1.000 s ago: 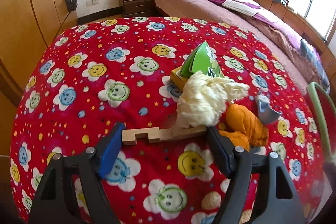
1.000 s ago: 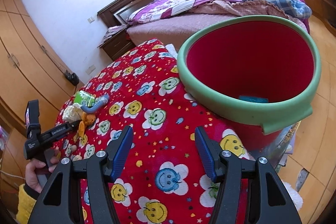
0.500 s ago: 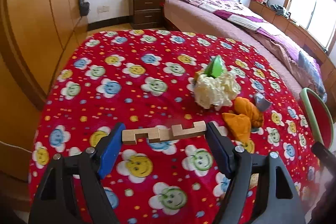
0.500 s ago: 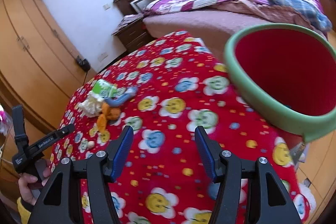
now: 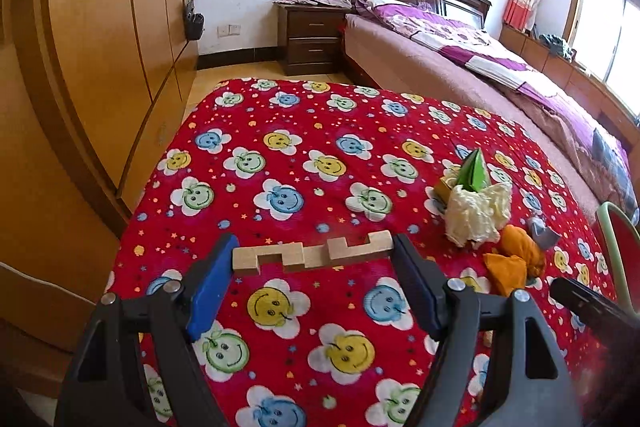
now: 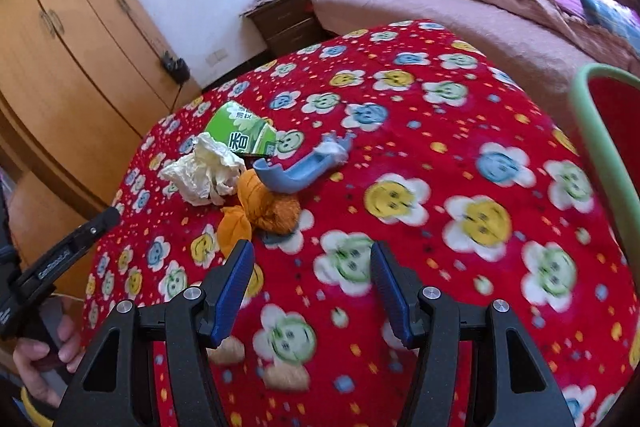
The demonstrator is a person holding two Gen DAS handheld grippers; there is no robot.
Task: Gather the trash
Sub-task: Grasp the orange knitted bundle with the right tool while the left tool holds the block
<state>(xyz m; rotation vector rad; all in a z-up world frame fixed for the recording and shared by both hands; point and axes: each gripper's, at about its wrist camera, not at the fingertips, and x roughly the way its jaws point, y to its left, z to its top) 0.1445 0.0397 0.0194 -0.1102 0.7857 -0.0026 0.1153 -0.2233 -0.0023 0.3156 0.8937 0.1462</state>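
My left gripper [image 5: 312, 259] is shut on a notched wooden block [image 5: 312, 254] and holds it above the red smiley-flower tablecloth [image 5: 280, 163]. A trash pile lies to its right: a crumpled white tissue [image 5: 476, 211], a green carton [image 5: 474, 171], an orange cloth [image 5: 516, 259] and a grey-blue plastic piece [image 5: 542, 231]. My right gripper [image 6: 312, 279] is open and empty, just short of the orange cloth [image 6: 264, 207]. Behind the cloth lie the tissue [image 6: 204, 171], the carton [image 6: 240, 135] and the blue plastic piece [image 6: 304, 171]. The left gripper's arm [image 6: 60, 255] shows at the left edge.
A red bin with a green rim [image 6: 600, 131] stands at the table's right edge and also shows in the left wrist view [image 5: 612, 239]. Wooden wardrobes [image 5: 100, 47] stand on the left. A bed [image 5: 480, 67] and a nightstand [image 5: 312, 39] lie beyond the table.
My left gripper has lifted and pulled back from the pile with the wooden block. My right gripper has swung left from the bin toward the pile.
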